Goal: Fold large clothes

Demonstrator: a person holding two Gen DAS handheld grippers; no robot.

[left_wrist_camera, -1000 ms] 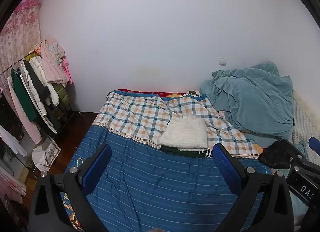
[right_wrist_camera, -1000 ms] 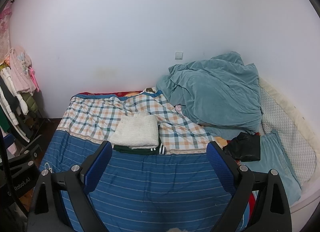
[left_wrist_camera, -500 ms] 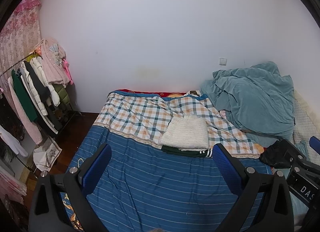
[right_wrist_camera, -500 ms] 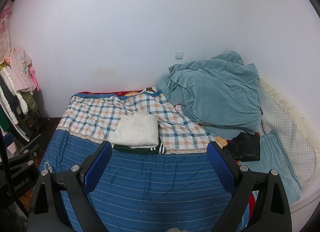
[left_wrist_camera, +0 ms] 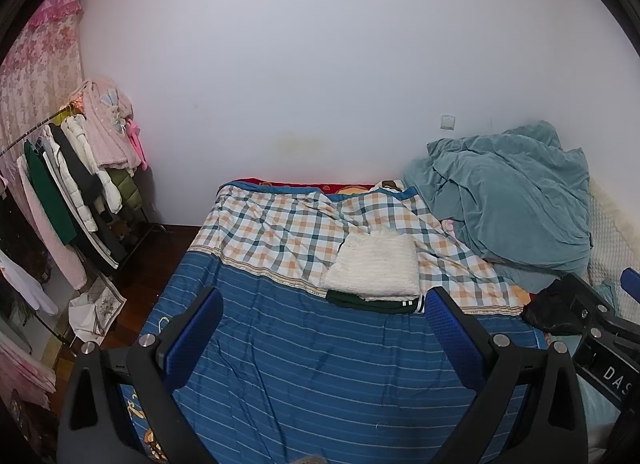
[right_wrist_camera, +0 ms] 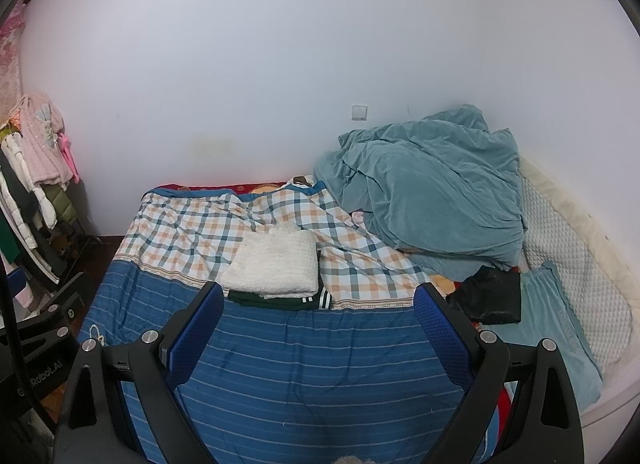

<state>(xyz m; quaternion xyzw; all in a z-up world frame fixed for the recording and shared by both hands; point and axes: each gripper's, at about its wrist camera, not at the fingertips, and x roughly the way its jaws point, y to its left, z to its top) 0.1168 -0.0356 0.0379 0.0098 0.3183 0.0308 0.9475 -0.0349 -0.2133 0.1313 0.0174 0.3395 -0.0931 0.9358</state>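
Note:
A folded white knit garment (left_wrist_camera: 376,267) (right_wrist_camera: 274,264) lies on a folded dark green garment with white stripes (left_wrist_camera: 374,301) (right_wrist_camera: 280,299) in the middle of the bed. A crumpled black garment (right_wrist_camera: 490,296) (left_wrist_camera: 554,310) lies at the right, by a teal pillow (right_wrist_camera: 548,324). My left gripper (left_wrist_camera: 324,330) is open and empty, held above the blue striped cover (left_wrist_camera: 320,364). My right gripper (right_wrist_camera: 318,328) is open and empty too, above the same cover (right_wrist_camera: 320,364).
A heaped teal blanket (right_wrist_camera: 432,192) fills the back right of the bed. The checked sheet (left_wrist_camera: 280,236) covers the far half. A clothes rack with hanging coats (left_wrist_camera: 68,192) stands on the left by the wall. A white bag (left_wrist_camera: 86,314) lies on the floor.

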